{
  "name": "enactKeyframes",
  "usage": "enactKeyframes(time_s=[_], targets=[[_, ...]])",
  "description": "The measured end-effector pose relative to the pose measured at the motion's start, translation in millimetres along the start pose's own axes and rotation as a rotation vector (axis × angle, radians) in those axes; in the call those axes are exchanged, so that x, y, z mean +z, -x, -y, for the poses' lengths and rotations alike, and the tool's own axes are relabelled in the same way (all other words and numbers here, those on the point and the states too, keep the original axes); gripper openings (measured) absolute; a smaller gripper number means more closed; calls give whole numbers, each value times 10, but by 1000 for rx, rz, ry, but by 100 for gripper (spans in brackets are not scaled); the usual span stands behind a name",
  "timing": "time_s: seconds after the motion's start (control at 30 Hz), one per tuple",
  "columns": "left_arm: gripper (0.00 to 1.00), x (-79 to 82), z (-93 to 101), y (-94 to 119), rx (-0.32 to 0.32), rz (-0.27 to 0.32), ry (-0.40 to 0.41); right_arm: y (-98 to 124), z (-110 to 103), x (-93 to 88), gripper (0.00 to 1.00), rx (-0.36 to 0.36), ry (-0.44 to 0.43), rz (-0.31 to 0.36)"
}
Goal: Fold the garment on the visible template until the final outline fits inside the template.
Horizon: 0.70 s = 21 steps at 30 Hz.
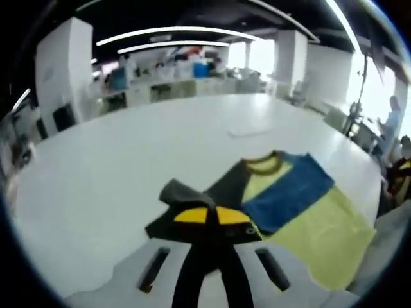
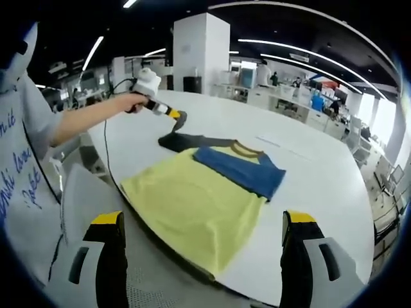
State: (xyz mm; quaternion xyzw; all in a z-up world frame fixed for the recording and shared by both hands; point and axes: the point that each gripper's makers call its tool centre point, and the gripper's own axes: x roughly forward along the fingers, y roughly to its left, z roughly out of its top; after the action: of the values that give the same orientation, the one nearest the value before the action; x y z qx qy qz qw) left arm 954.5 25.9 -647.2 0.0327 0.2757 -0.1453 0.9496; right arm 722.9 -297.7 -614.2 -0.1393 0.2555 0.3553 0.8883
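A garment lies spread on the white table (image 2: 321, 192): yellow-green body (image 2: 192, 205), blue panel (image 2: 241, 170), dark grey shoulder and sleeve (image 2: 186, 141), mustard collar (image 2: 244, 151). My left gripper (image 1: 212, 215) is shut on the dark grey sleeve (image 1: 183, 192) and holds that sleeve's end raised off the table. The right gripper view shows the left gripper (image 2: 173, 115) in a person's hand, pinching the sleeve at the garment's far corner. My right gripper (image 2: 202, 234) hangs open at the near hem, jaws wide apart, holding nothing.
A faint pale flat sheet (image 1: 250, 131) lies on the table beyond the collar. The person's arm (image 2: 90, 119) and lettered shirt (image 2: 19, 167) are at left, with a cable trailing down. Desks, pillars and people (image 1: 388, 122) stand around the table.
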Motion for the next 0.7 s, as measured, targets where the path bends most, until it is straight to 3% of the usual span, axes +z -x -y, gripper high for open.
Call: enactKeyframes(time_s=[0.13,0.5,0.7], targets=[[0,96,113,-7,-3,13,-4,18,50,35,100,1,-3,25],[0,311,410,-77,-30,23,-65,58,47,-54,100,25,13,16],[0,505,565,-140,-48,34,-103,66,69,-62,100,24,10,25]])
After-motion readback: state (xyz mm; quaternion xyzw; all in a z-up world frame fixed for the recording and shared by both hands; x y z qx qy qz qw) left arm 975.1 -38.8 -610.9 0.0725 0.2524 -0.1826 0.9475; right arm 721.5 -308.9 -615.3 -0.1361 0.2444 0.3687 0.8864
